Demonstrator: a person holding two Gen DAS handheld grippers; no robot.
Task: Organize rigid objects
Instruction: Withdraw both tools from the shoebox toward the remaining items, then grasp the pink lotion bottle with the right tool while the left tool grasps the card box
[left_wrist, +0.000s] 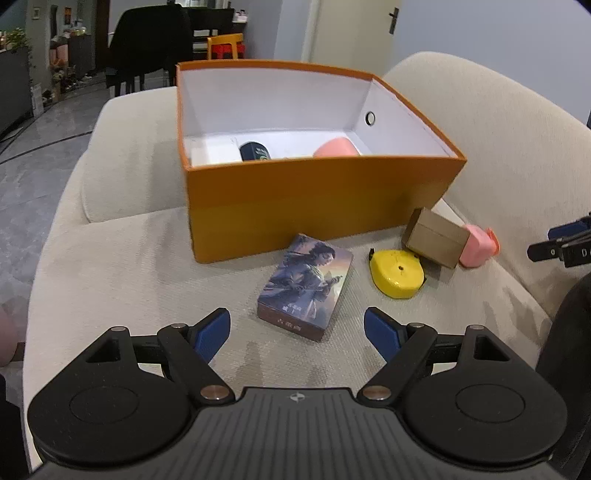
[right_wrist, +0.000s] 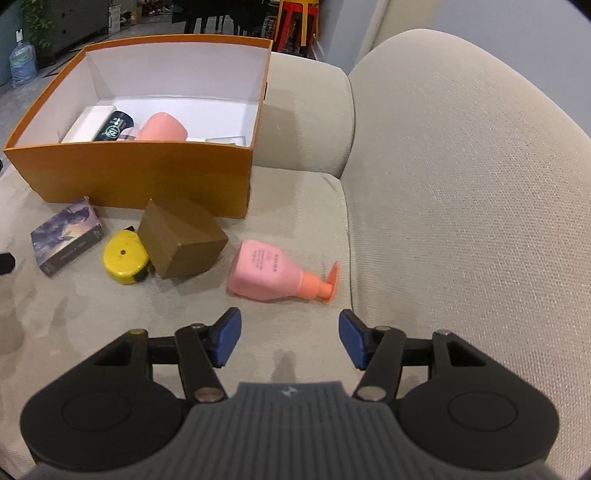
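An orange box (left_wrist: 314, 199) (right_wrist: 140, 177) with a white inside stands on a beige sofa seat and holds a pink cup (right_wrist: 162, 127), a dark can (right_wrist: 114, 125) and a white item (right_wrist: 90, 120). In front of it lie a picture card box (left_wrist: 306, 284) (right_wrist: 68, 236), a yellow tape measure (left_wrist: 397, 273) (right_wrist: 123, 260), a brown cardboard box (left_wrist: 436, 236) (right_wrist: 183, 242) and a pink pump bottle (right_wrist: 273, 277) (left_wrist: 476, 247) on its side. My left gripper (left_wrist: 297, 334) is open just short of the card box. My right gripper (right_wrist: 290, 338) is open just short of the pump bottle.
The sofa backrest (right_wrist: 461, 177) rises on the right and an arm cushion (right_wrist: 306, 110) sits behind the orange box. Beyond the sofa are a grey floor (left_wrist: 33, 155), a dark chair (left_wrist: 147, 44) and an orange stool (left_wrist: 225, 46).
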